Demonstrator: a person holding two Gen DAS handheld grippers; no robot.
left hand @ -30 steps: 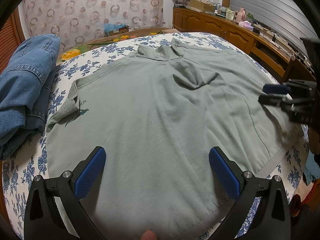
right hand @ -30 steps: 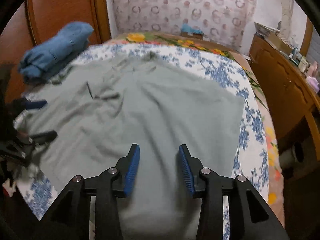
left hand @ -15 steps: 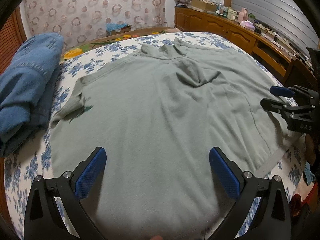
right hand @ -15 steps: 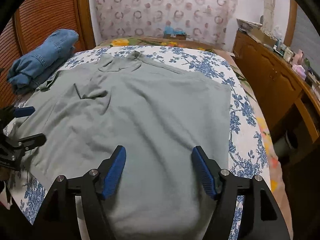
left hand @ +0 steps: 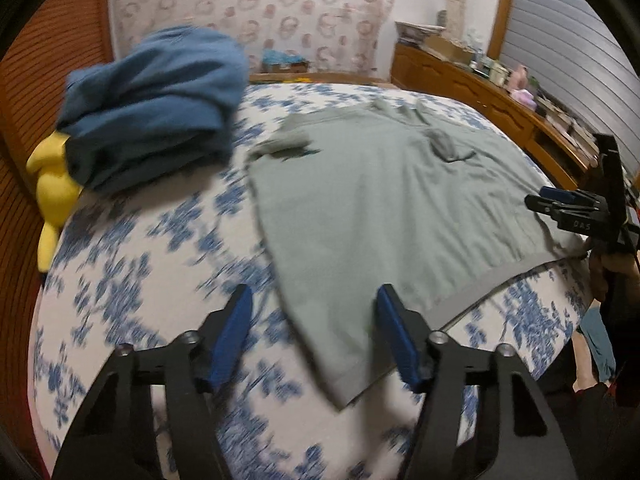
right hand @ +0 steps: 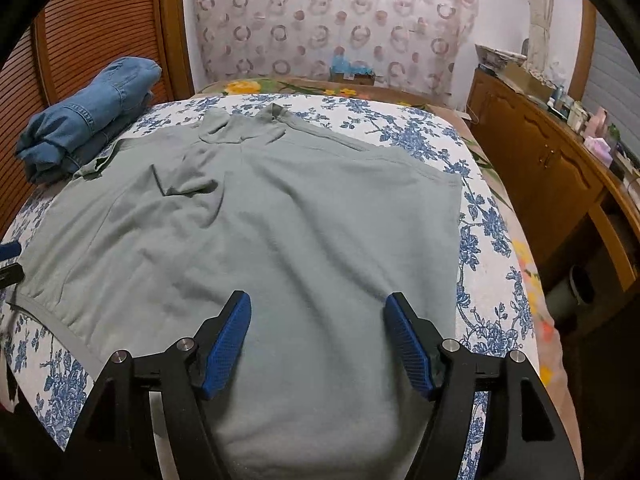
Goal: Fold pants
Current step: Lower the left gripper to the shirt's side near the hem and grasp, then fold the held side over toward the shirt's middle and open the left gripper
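Observation:
A grey-green garment [right hand: 280,220] lies spread flat on the floral bed; it also shows in the left wrist view [left hand: 392,208]. It has a collar at the far end and a ribbed hem near me. My left gripper [left hand: 312,320] is open and empty, above the hem's left corner and the bare bedsheet. My right gripper [right hand: 316,328] is open and empty, hovering over the garment's near part. The right gripper also shows at the right edge of the left wrist view [left hand: 560,204]. Folded blue jeans [left hand: 156,100] lie at the far left of the bed, also in the right wrist view [right hand: 88,112].
The bed has a blue-flowered white sheet [left hand: 140,272]. A yellow soft item [left hand: 52,188] lies under the jeans at the left edge. A wooden headboard [right hand: 92,24] stands at the left. A cluttered wooden dresser [right hand: 552,152] runs along the right side.
My left gripper has swung left, off the garment's middle to its left hem corner, and its jaws have narrowed. My right gripper has opened wider and drawn back slightly.

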